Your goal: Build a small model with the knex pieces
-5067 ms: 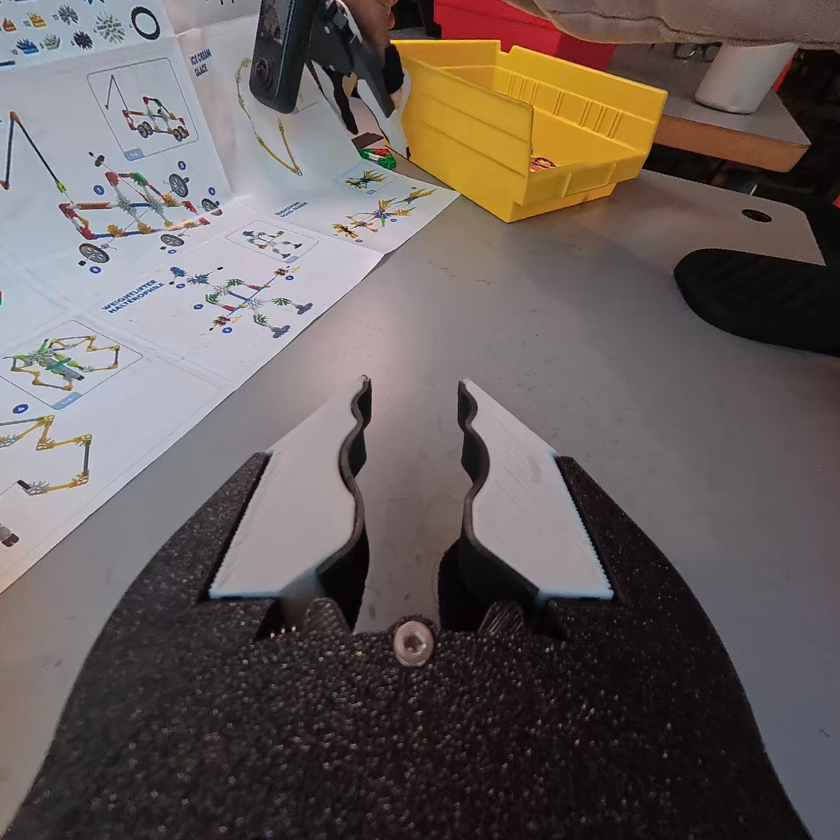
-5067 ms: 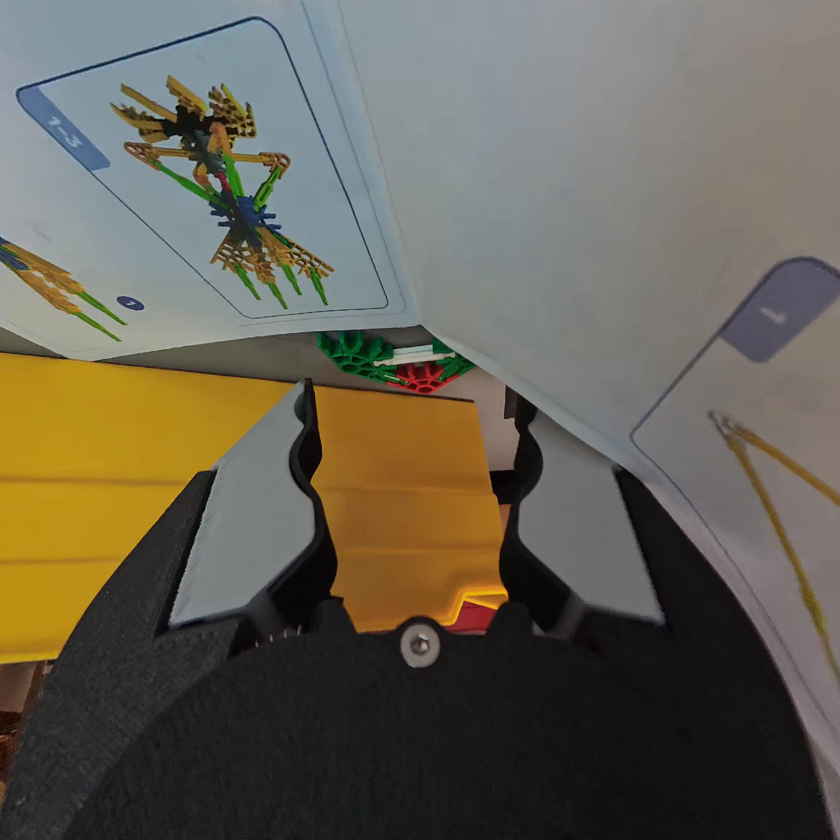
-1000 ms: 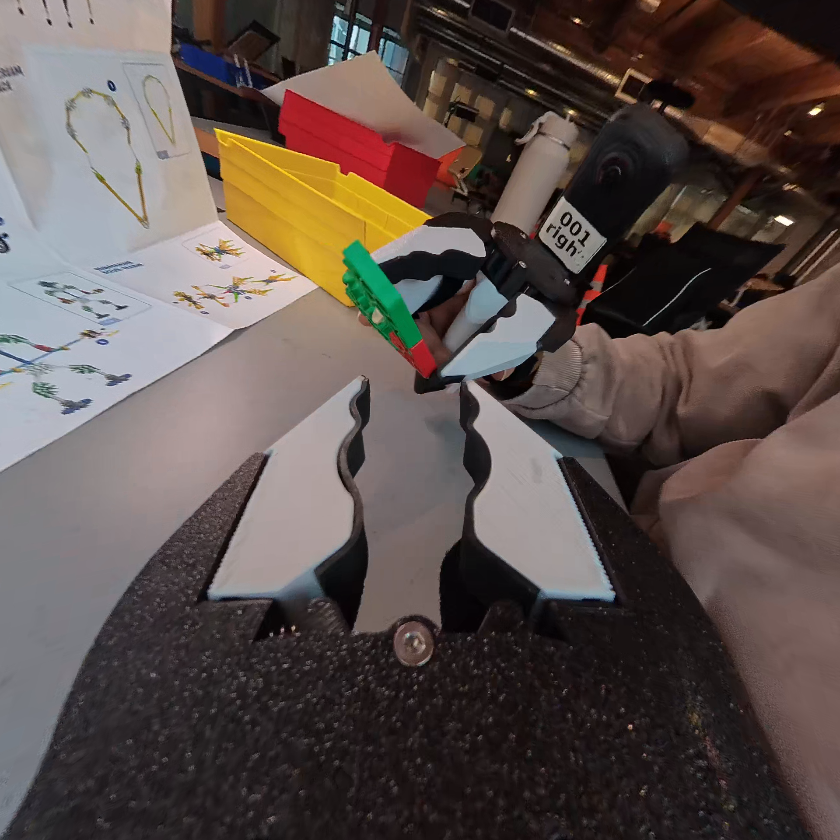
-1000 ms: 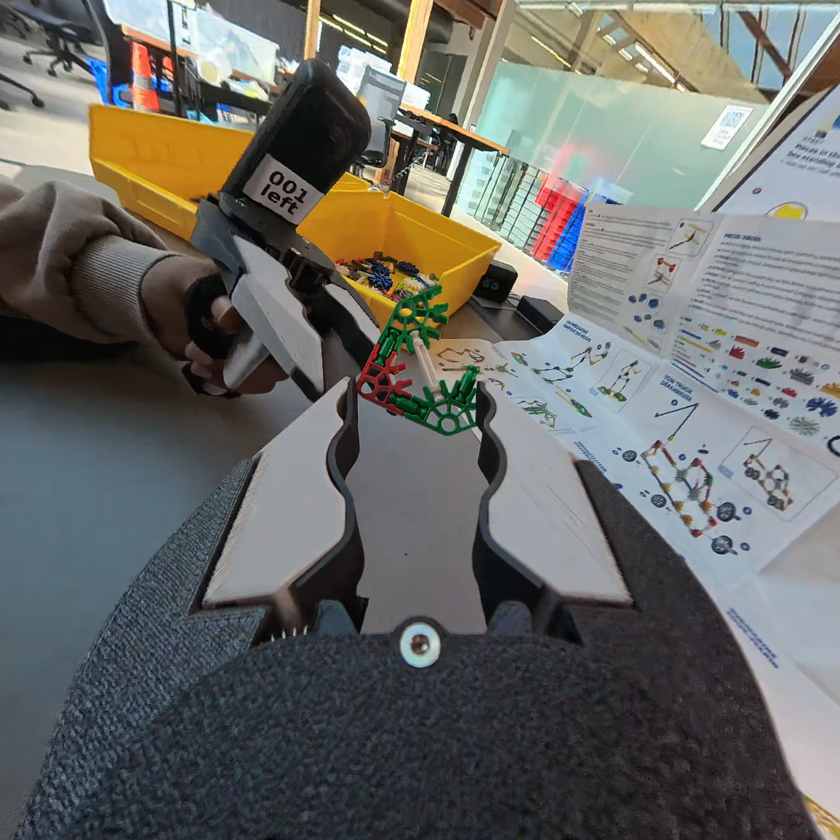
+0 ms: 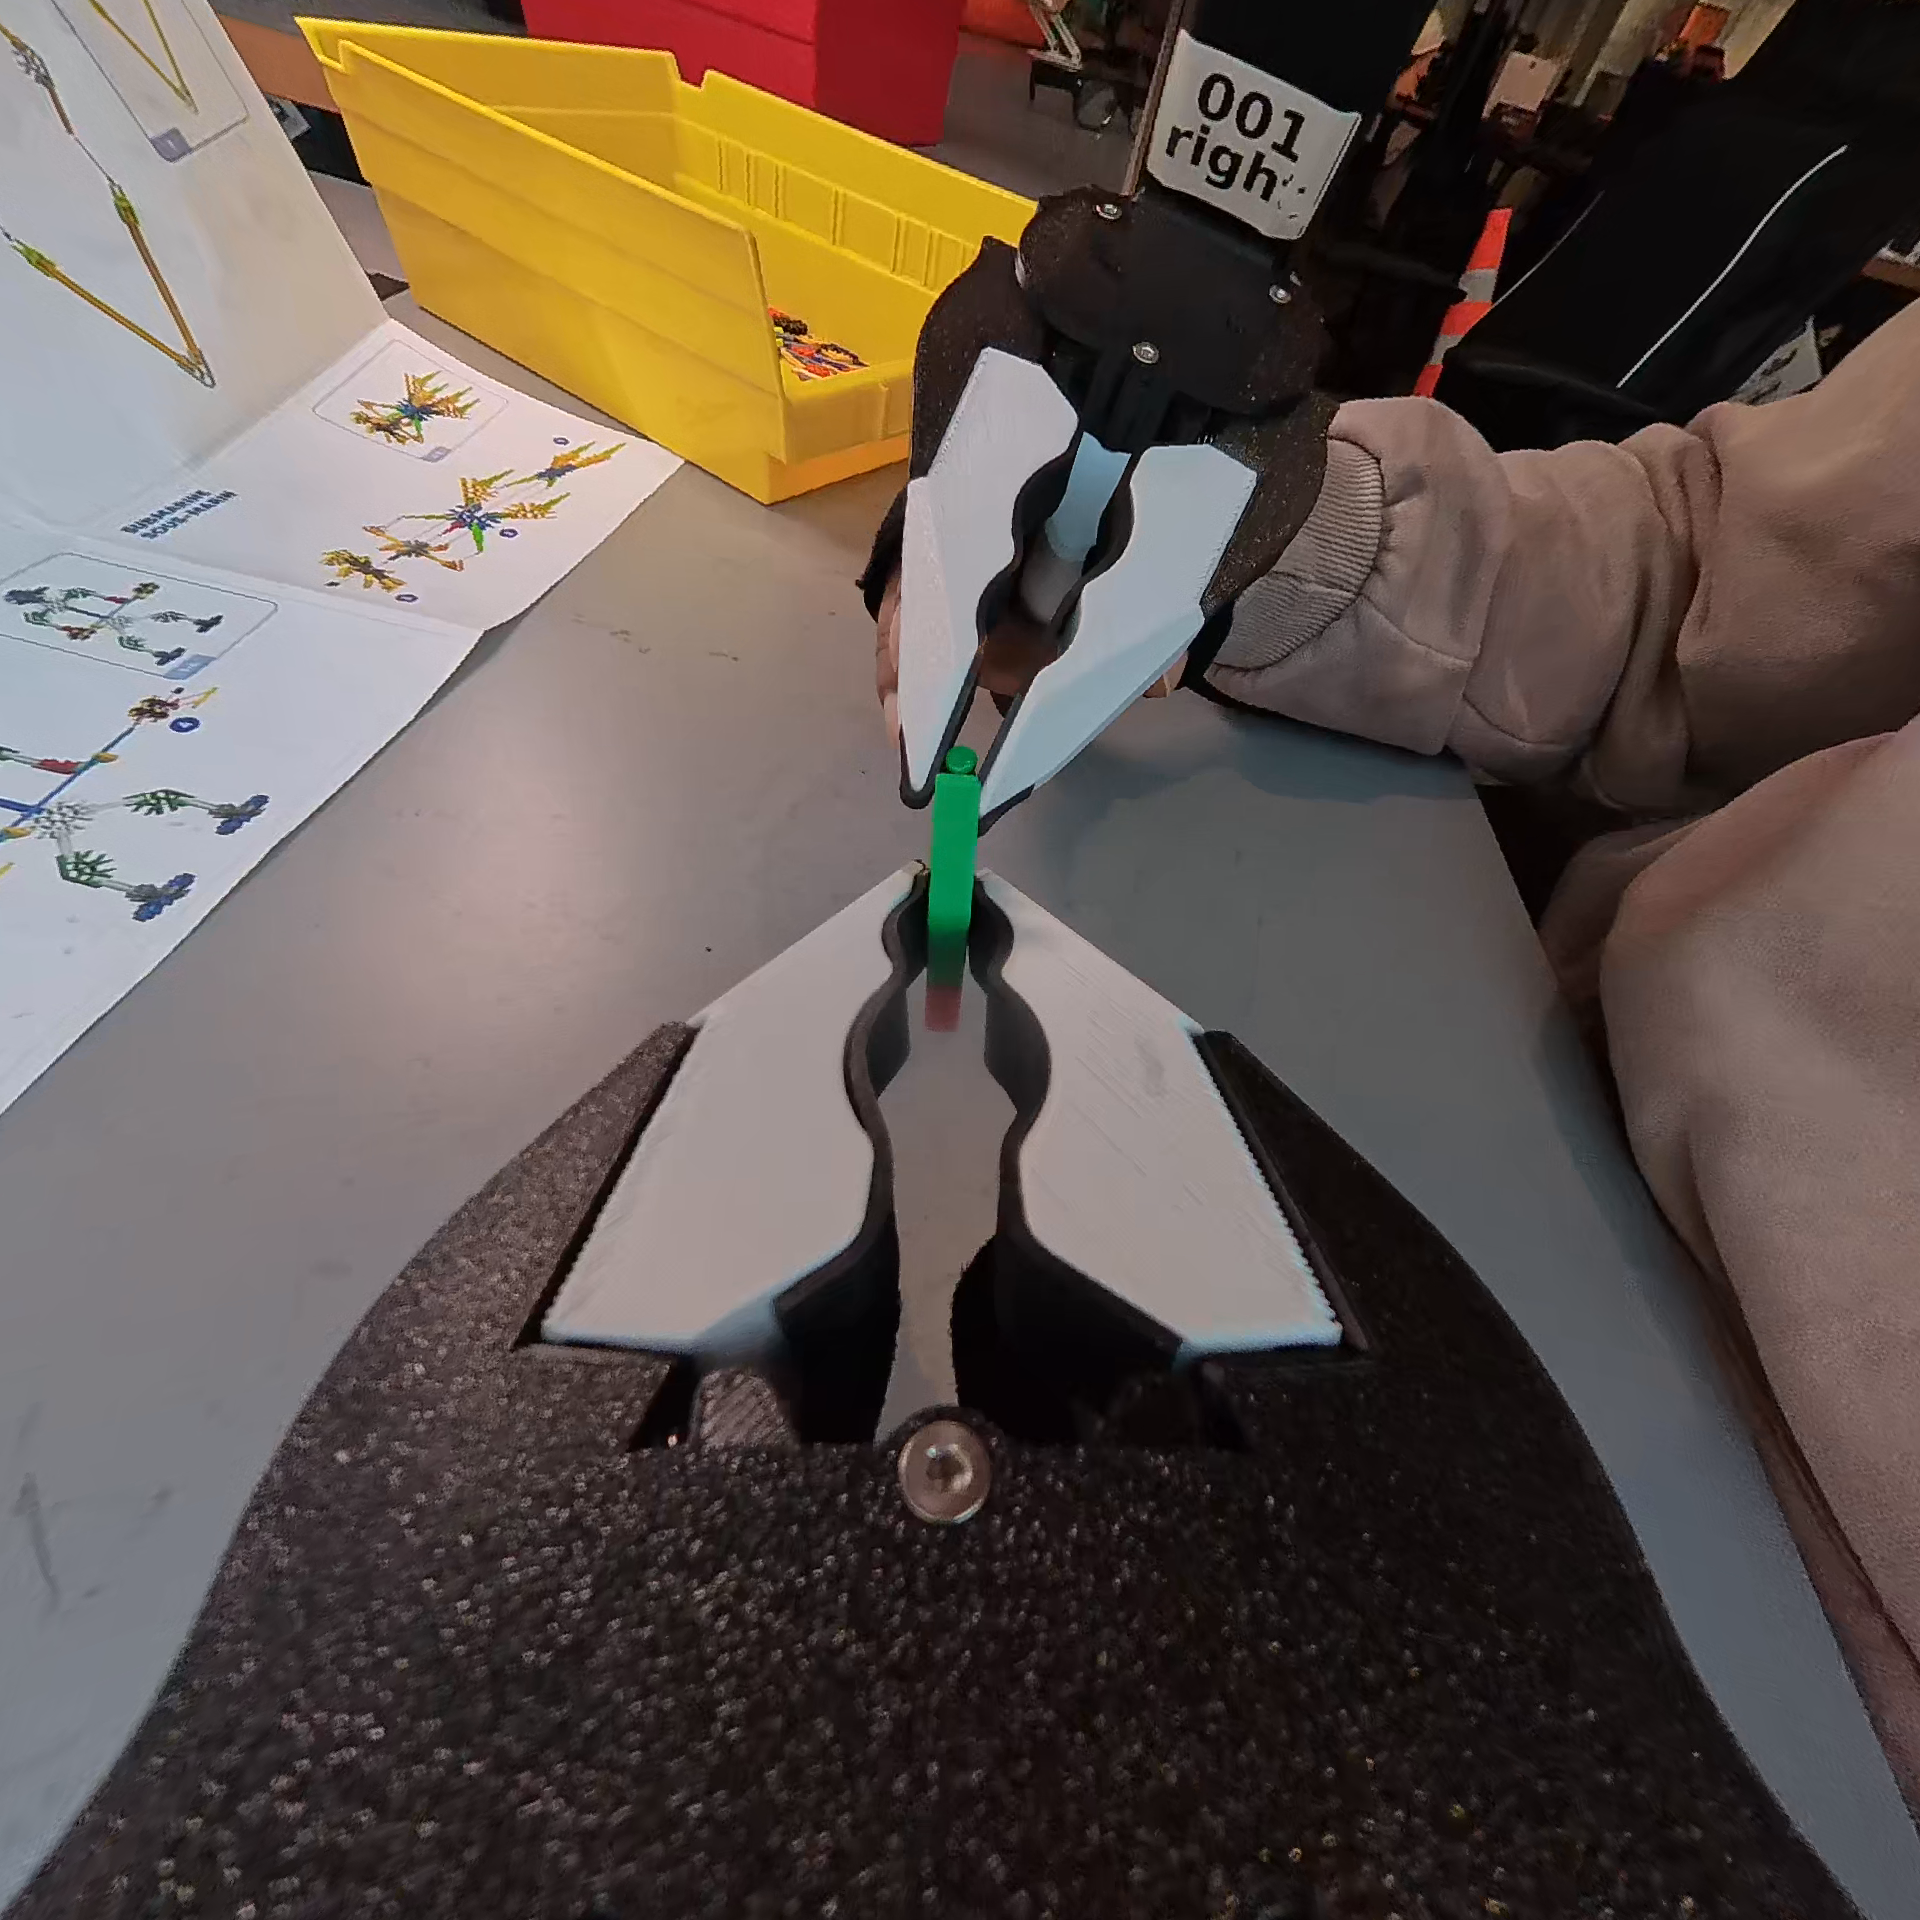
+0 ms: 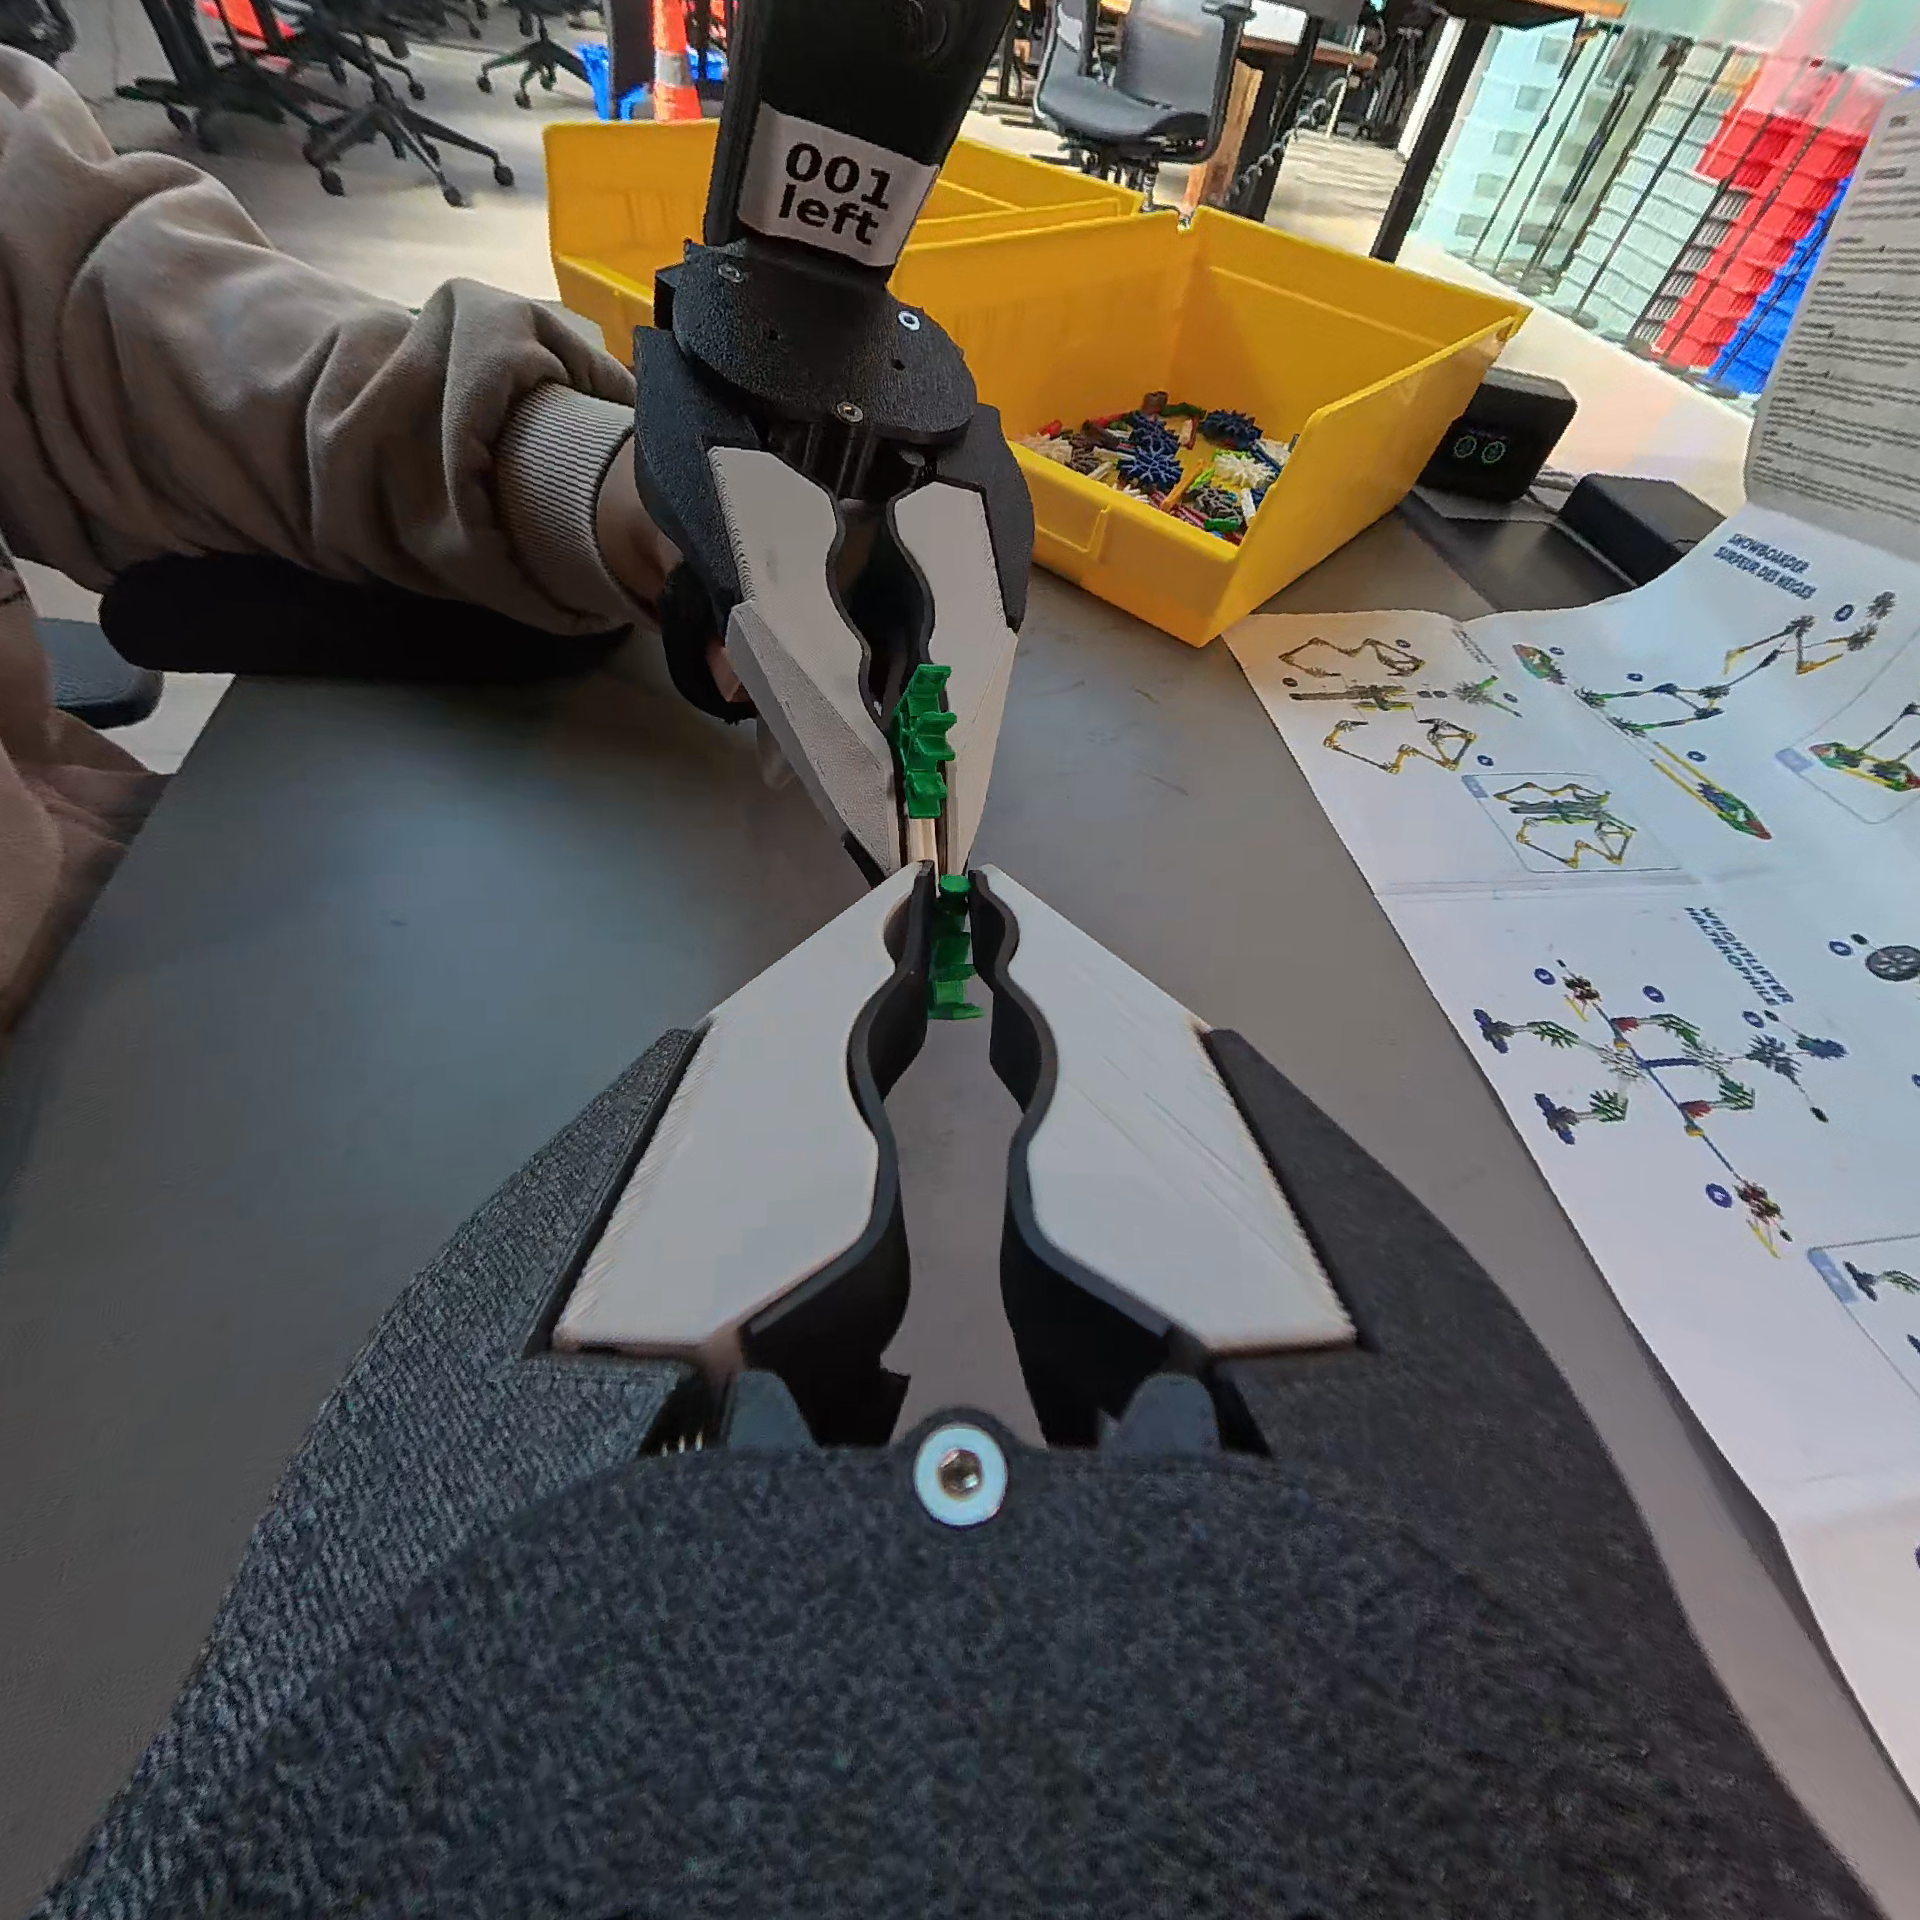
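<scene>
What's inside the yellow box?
The yellow bin holds a heap of small plastic building pieces in blue, green, red and white. Its walls hide whatever lies deeper or further back.

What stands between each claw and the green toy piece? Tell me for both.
Nothing visible does. The left claw is shut on one end of the green toy piece, and the right claw is shut on its other end. The two claws face each other, nearly tip to tip.
</scene>
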A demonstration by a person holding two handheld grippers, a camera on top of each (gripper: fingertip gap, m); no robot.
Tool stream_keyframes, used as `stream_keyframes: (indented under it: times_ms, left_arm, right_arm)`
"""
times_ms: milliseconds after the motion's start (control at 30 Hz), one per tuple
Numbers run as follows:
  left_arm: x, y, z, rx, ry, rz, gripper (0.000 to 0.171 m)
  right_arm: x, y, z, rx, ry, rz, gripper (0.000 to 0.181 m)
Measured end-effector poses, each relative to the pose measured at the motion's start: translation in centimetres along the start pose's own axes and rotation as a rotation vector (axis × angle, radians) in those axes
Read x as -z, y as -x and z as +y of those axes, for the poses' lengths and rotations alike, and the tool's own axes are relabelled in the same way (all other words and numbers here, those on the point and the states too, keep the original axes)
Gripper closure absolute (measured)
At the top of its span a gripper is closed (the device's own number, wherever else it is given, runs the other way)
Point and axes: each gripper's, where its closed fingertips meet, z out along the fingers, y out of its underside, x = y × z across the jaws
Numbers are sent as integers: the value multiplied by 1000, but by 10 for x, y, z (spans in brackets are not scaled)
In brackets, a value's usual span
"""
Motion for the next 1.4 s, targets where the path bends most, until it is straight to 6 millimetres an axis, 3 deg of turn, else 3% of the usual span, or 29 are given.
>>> stream_keyframes:
  times_ms: [100,200,367,967,1133,1200,1333,1400]
  left_arm:
    - [3,-2,-6,8,-34,10,165]
    - [2,-6,-11,9,-65,22,151]
    - [-1,-15,-15,11,-71,55,166]
    - [-1,-27,-26,640,-171,351,165]
    - [-3,-24,-21,707,-168,370,165]
    - [-3,-23,-20,692,-160,361,165]
    - [-3,-21,-19,479,-120,270,166]
    - [-1,-20,-19,385,-98,227,167]
  right_arm:
    - [1,3,-12,-12,-67,1,177]
    - [1,9,-26,-63,-148,-27,177]
    - [0,13,-30,-49,-177,-26,177]
    - [4,15,-36,505,-63,246,177]
    - [1,13,-32,616,-6,291,178]
    - [1,13,-30,580,-11,274,178]
    - [1,9,-29,131,-140,95,176]
    - [0,8,-29,-6,-167,30,173]
